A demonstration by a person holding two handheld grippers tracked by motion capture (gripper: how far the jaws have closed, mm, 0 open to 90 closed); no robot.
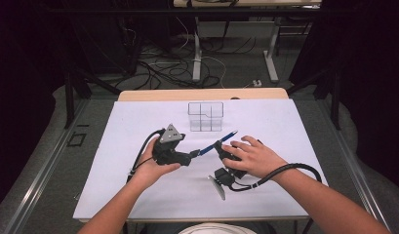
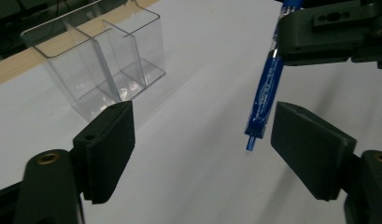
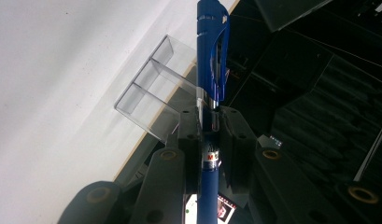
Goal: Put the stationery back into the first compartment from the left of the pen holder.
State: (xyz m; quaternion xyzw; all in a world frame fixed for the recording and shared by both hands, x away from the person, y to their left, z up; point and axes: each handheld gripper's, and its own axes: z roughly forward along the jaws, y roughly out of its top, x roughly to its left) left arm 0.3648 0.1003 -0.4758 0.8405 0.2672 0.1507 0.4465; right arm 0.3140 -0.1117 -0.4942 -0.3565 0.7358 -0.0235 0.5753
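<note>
A blue pen (image 1: 221, 140) hangs above the white sheet, tip pointing toward my left gripper (image 1: 191, 155). My right gripper (image 3: 209, 116) is shut on the pen's barrel (image 3: 212, 51), with the clip end sticking out past its jaws. In the left gripper view, my left gripper (image 2: 205, 112) is open. The pen's tip end (image 2: 265, 93) lies just inside the right-hand jaw without touching the pads. The right gripper's jaws (image 2: 328, 32) clamp the pen at the top right there. A clear divided organizer (image 1: 205, 117) stands empty behind both grippers.
The white sheet (image 1: 138, 190) covers the table, and a wooden edge (image 1: 202, 94) shows at the far side. A black cable (image 1: 289, 168) loops from the right gripper beside the person's right forearm. Cables and table legs (image 1: 197, 58) lie on the floor beyond.
</note>
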